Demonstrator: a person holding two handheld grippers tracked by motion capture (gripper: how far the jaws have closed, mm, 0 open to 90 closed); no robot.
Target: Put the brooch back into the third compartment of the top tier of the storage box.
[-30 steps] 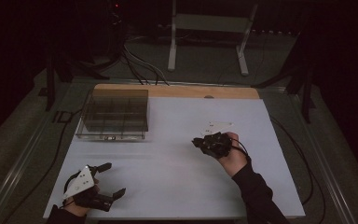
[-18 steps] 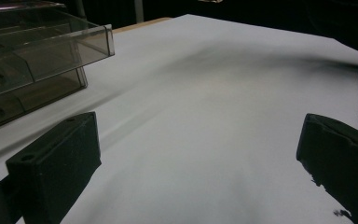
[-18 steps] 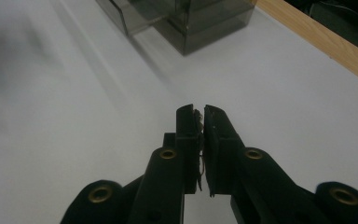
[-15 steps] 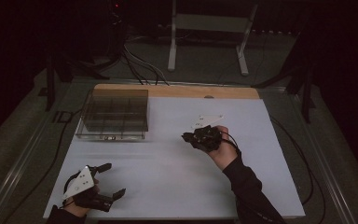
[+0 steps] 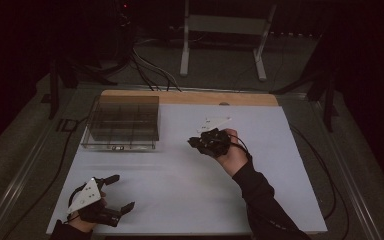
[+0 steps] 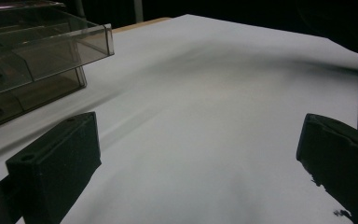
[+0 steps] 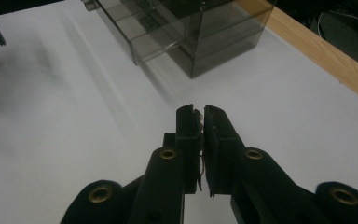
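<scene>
Right gripper, jaws pinched on a small dark part, should approach the clear organizer box level, keeping grip firm; left gripper gapes wide.

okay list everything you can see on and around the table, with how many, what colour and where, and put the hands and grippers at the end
organizer box: one, clear smoky plastic with compartments, far left of the sheet.
small part: one, dark and thin, pinched between the right gripper's jaws; too small to identify.
white sheet: one, white, covering the tabletop.
wooden edge: one, light brown, along the table's far side.
stand: one, white metal, on the floor beyond the table.
cables: several, dark, on the floor behind the table.
left gripper: one, black with grey plate, near left corner, jaws wide apart.
right gripper: one, black, mid table right of the box, jaws nearly closed.
</scene>
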